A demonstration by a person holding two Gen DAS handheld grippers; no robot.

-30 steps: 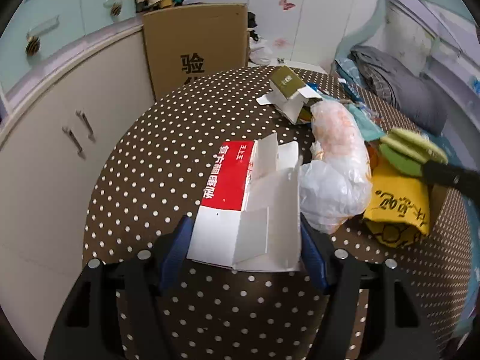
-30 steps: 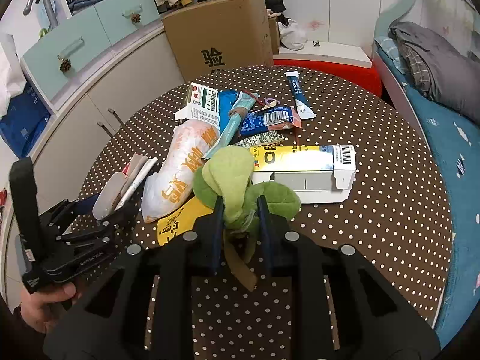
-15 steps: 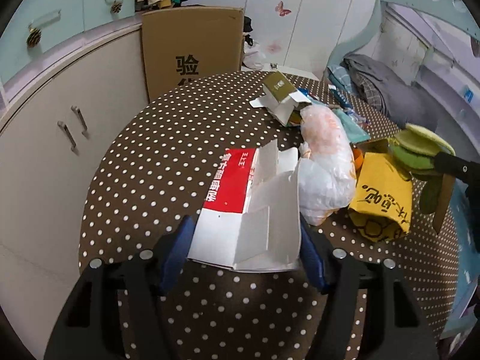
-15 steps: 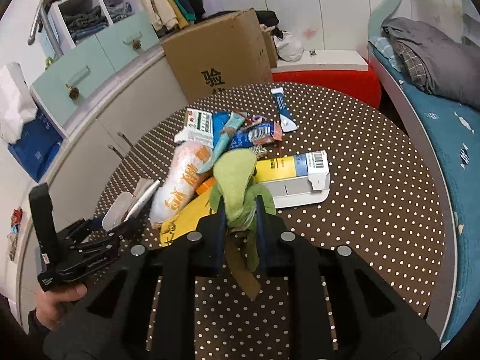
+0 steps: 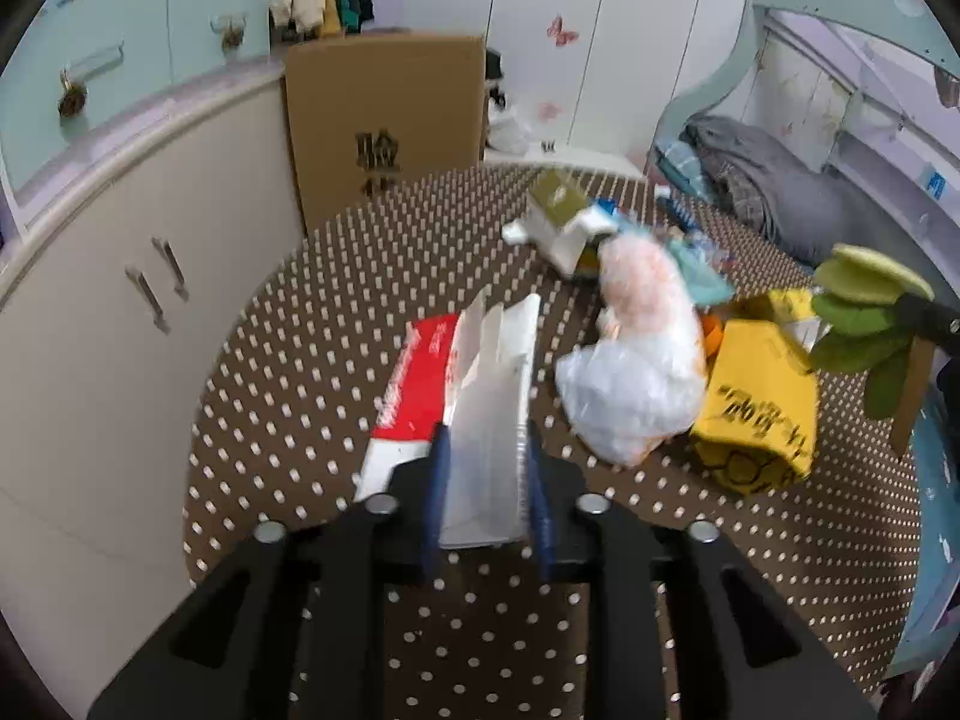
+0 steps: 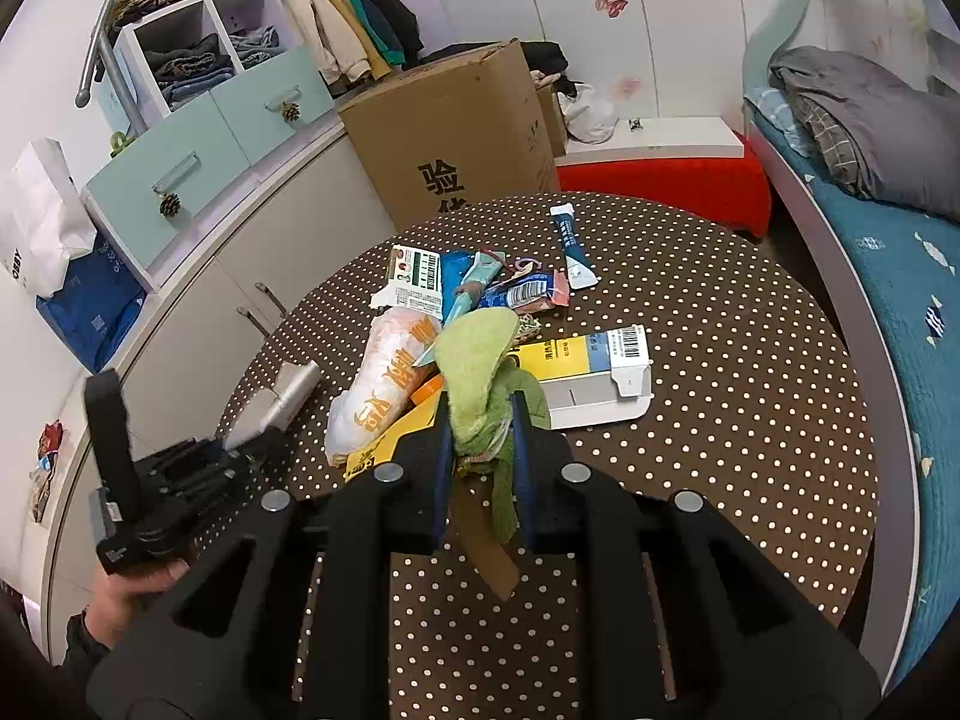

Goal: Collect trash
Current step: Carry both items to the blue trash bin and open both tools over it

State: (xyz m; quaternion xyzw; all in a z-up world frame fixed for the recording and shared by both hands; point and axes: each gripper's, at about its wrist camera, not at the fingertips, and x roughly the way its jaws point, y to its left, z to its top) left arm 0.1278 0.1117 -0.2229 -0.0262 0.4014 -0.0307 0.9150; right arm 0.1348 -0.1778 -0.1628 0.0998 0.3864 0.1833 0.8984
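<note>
The left gripper [image 5: 483,483] is clamped on the near edge of a flattened red-and-white cardboard carton [image 5: 474,396], which stands folded between its blue pads above the round brown polka-dot table [image 5: 336,324]. The right gripper [image 6: 483,450] is closed on a crumpled green cloth [image 6: 480,372], held over the table's near centre. A white-and-orange plastic bag [image 6: 390,384] lies just left of the cloth, and a yellow-and-white flattened box [image 6: 594,378] just right of it.

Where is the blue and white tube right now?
In the right wrist view, the blue and white tube lies at the table's far side, right of the wrapper pile.
</note>
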